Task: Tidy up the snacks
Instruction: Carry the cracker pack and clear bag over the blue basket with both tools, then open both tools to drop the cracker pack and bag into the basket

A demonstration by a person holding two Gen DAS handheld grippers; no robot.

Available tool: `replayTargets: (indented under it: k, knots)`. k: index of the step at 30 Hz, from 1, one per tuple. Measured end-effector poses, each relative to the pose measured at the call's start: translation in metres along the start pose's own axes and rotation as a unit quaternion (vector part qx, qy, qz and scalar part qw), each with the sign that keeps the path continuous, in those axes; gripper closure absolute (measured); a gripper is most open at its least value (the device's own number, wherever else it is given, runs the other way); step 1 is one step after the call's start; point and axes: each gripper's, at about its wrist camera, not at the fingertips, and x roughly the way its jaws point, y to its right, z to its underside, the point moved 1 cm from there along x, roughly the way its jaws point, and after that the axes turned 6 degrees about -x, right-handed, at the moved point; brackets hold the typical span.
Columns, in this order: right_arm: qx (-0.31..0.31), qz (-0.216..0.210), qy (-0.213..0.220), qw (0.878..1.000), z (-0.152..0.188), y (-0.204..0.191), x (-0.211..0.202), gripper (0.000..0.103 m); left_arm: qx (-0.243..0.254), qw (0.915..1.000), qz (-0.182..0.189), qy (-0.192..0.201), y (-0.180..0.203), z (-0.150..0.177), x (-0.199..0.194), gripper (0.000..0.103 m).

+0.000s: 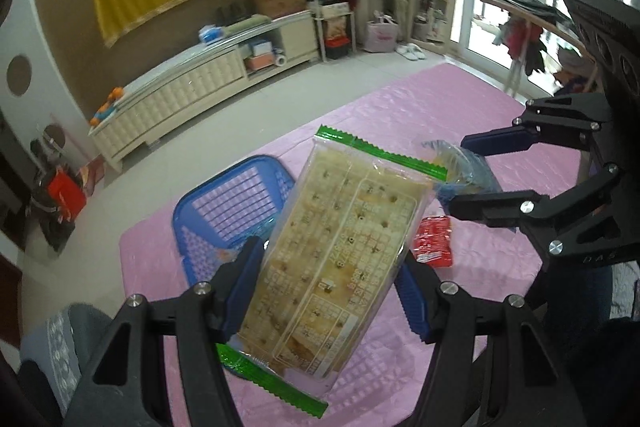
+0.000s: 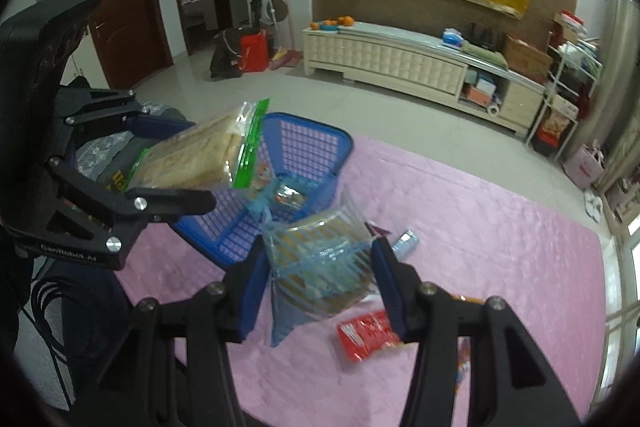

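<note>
My left gripper (image 1: 326, 279) is shut on a long cracker pack with green ends (image 1: 336, 259) and holds it above the pink table, over the near edge of the blue basket (image 1: 232, 203). The pack also shows in the right wrist view (image 2: 192, 159), in front of the basket (image 2: 308, 151). My right gripper (image 2: 320, 279) is shut on a blue-striped clear biscuit pack (image 2: 320, 259), lifted above the table to the right of the basket. In the left wrist view that gripper (image 1: 460, 175) and its pack (image 1: 464, 167) are at the right.
A red snack packet (image 2: 368, 335) lies on the pink tablecloth (image 2: 480, 247) under my right gripper; it shows in the left wrist view too (image 1: 434, 241). A small silver-blue packet (image 2: 404, 241) lies nearby. The basket holds a few wrapped snacks (image 2: 288, 195). Floor lies beyond the table's far edge.
</note>
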Motion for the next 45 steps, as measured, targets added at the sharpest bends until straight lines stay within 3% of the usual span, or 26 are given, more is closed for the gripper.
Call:
replayTargets:
  k: [10, 21, 25, 30, 32, 45]
  knots:
    - [-0.013, -0.039, -0.028, 0.999, -0.034, -0.017, 0.070, 0.047, -0.054, 0.9973, -0.028, -0.042, -0.062, 0.017, 0.032, 0.042]
    - [-0.015, -0.074, -0.097, 0.992, -0.051, -0.033, 0.148, 0.047, -0.091, 0.9936, -0.021, -0.064, -0.103, 0.026, 0.074, 0.042]
    - [-0.017, -0.064, -0.101, 0.993, -0.056, -0.038, 0.159, 0.045, -0.099, 0.9924, -0.020, -0.071, -0.111, 0.027, 0.083, 0.042]
    - [0.003, -0.049, -0.099, 0.994, -0.060, -0.031, 0.162, 0.017, -0.118, 0.9906, -0.020, -0.067, -0.118, 0.034, 0.081, 0.042]
    - [0.017, -0.042, -0.090, 0.995, -0.061, -0.025, 0.156, 0.014, -0.119, 0.9907, -0.019, -0.064, -0.117, 0.035, 0.077, 0.042]
    - [0.088, 0.018, -0.105, 0.990, -0.038, -0.004, 0.130, 0.013, -0.125, 0.9904, -0.024, -0.054, -0.096, 0.017, 0.071, 0.042]
